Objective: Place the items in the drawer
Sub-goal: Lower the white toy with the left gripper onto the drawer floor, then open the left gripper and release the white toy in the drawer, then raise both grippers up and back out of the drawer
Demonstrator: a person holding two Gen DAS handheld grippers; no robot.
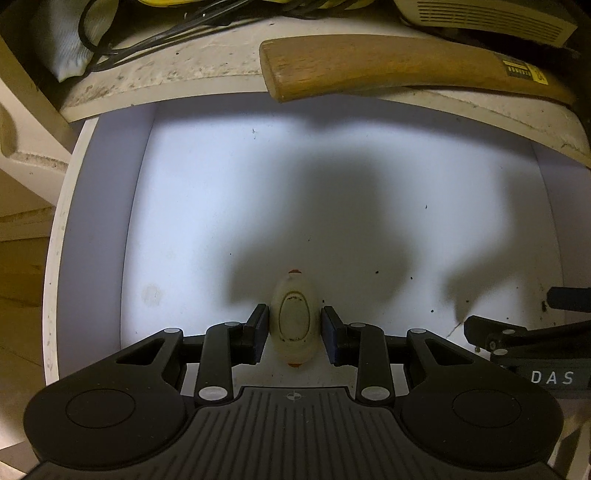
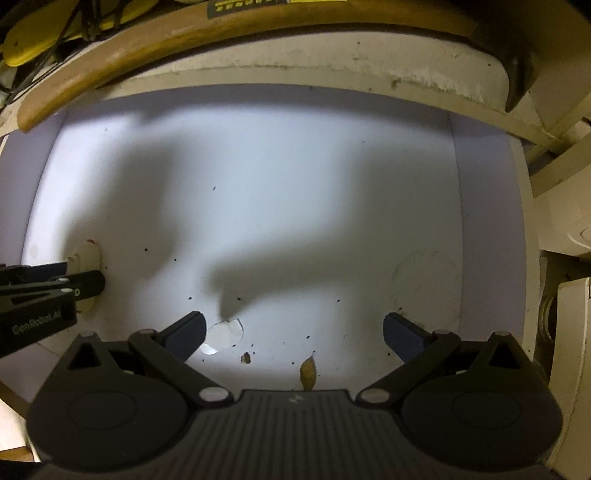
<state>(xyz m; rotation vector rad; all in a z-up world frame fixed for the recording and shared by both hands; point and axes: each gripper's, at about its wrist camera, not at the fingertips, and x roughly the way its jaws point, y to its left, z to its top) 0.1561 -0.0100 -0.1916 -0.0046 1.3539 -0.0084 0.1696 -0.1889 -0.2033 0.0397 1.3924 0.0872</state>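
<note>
The white drawer [image 1: 207, 206] lies pulled out below me, and both grippers point down into it. My left gripper [image 1: 294, 332] is shut on a cream oval item [image 1: 294, 321] with red tips, held low over the drawer floor. In the right wrist view the same cream oval item [image 2: 86, 258] shows at the left edge, in the left gripper's fingers [image 2: 88, 284]. My right gripper [image 2: 293, 326] is open above the drawer floor [image 2: 295, 184] with nothing between its fingers. Part of the right gripper [image 1: 480, 330] shows at the right edge of the left wrist view.
A wooden tool handle [image 1: 388, 70] lies on the worn shelf edge [image 1: 221, 85] above the drawer, beside black cables [image 1: 155, 33]. On the drawer floor lie a clear plastic scrap [image 2: 225, 334], a tan flake [image 2: 307, 373] and several dark specks.
</note>
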